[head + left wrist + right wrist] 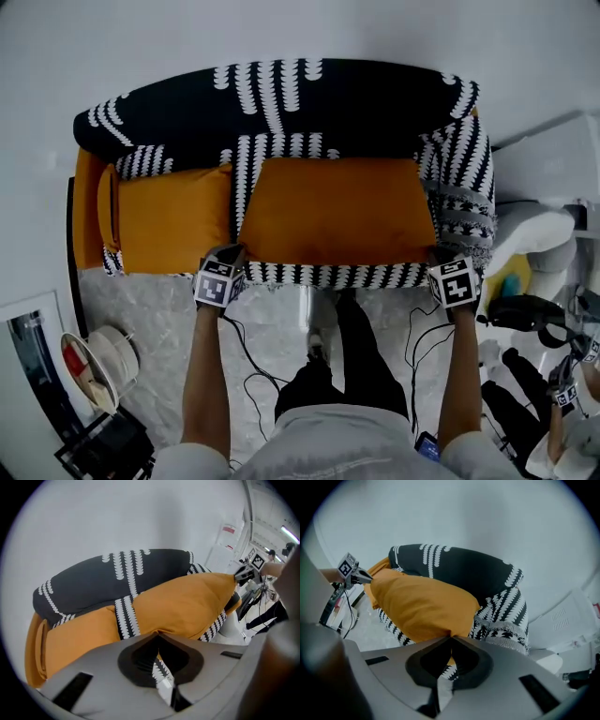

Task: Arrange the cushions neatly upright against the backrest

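Left gripper [238, 253] and right gripper [435, 255] each pinch a near corner of the orange cushion [336, 208], at its 7 and 5 o'clock, holding it spread over the sofa [461, 178], presumably to stand it squarely against the backrest [281, 94] at 12 o'clock.

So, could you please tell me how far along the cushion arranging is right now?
Nothing looks finished yet. The left cushion lies by the backrest; I cannot tell whether it stands upright. In hand: the left gripper and the right gripper are each shut on a front corner of the right cushion. Left to do: stand it against the backrest, then check the other.
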Tool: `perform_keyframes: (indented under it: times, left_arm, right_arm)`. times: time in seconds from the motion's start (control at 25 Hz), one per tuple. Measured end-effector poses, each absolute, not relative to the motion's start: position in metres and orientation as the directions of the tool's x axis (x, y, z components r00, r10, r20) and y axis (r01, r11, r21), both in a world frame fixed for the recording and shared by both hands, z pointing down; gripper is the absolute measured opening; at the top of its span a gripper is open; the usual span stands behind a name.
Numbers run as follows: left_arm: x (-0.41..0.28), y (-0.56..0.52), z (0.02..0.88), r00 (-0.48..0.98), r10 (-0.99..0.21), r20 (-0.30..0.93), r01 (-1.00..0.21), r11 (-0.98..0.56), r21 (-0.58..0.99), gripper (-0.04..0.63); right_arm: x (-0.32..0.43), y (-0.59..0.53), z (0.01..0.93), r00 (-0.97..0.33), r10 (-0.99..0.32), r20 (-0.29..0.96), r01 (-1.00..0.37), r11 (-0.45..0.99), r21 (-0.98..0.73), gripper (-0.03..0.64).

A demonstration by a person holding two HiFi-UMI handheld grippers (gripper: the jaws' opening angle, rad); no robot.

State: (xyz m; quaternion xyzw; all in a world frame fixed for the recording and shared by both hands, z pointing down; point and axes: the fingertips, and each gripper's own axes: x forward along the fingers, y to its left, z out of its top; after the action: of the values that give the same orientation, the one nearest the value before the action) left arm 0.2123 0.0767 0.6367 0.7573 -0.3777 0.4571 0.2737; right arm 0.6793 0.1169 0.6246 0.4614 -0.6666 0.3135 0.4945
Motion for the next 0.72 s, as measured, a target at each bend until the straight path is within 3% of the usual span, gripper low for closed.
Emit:
perform_keyframes:
  times: [0.52,0.72]
  left_arm:
    - [0.224,-0.020,0.588,0.183,-0.443,0.878,-0.904,-0.426,-0.026,0.020]
    - [0.234,-0.058,0.585,0.198,-0.452,0.870,-0.904,-0.428,-0.017,0.020]
  right_arm:
    - [0.697,0.020,0.591,-0.131,-0.294,0.947,-0.919,0.395,-0.004,0.009]
    - [0.709,-0.016,0.585,-0.084,-0.291,0.953,-0.927,0.373,0.032,0.009]
